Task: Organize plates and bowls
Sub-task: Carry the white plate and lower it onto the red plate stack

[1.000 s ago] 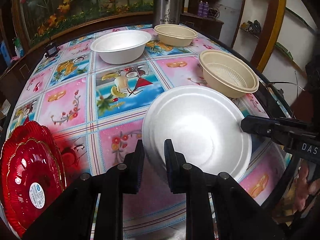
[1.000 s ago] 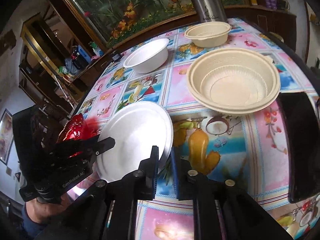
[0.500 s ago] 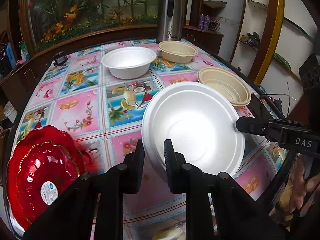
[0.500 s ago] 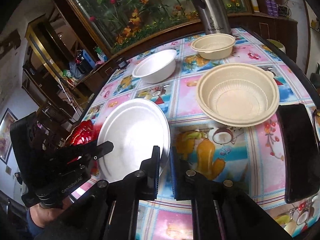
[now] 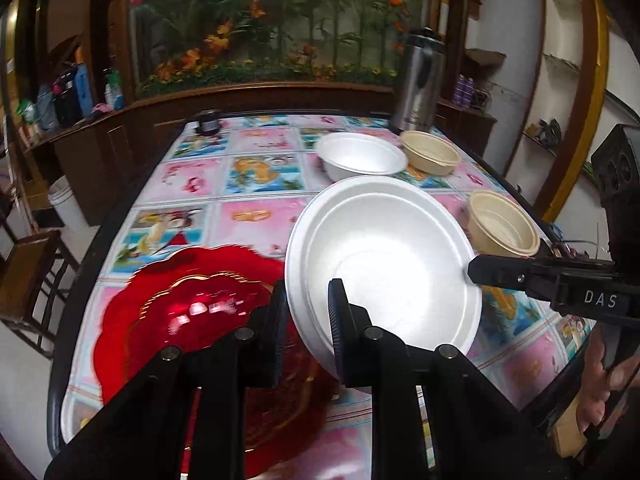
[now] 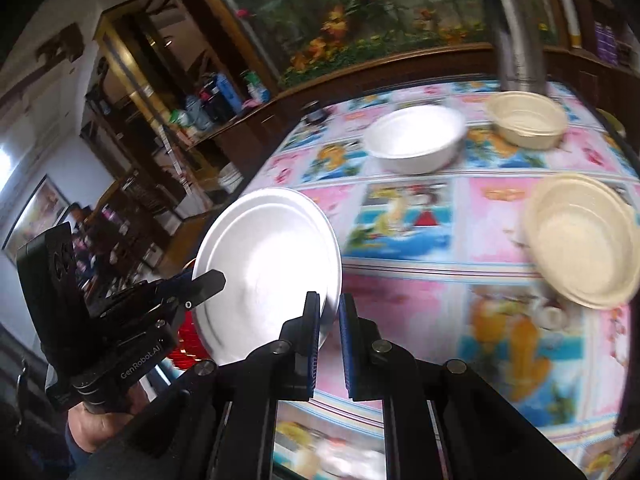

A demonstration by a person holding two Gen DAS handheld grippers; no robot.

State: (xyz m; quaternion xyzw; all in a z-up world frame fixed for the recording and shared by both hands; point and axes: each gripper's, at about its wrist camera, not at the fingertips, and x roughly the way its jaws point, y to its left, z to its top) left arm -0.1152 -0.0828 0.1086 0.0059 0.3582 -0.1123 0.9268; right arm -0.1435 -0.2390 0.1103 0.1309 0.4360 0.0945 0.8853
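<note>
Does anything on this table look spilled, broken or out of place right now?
Nothing spilled or broken. The only thing off the table is the white plate, tilted and pinched at opposite rims by the left gripper and right gripper. The bowls sit upright.

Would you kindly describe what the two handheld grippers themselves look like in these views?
Both are matte black, angular tools with round silver bolt heads. The right gripper has blue ribbed pads on its flat fingers and white "DAS" lettering on its side. The left gripper has dark ribbed pads, white "GenRobot.AI" lettering on its handle and a boxy black camera housing.
</note>
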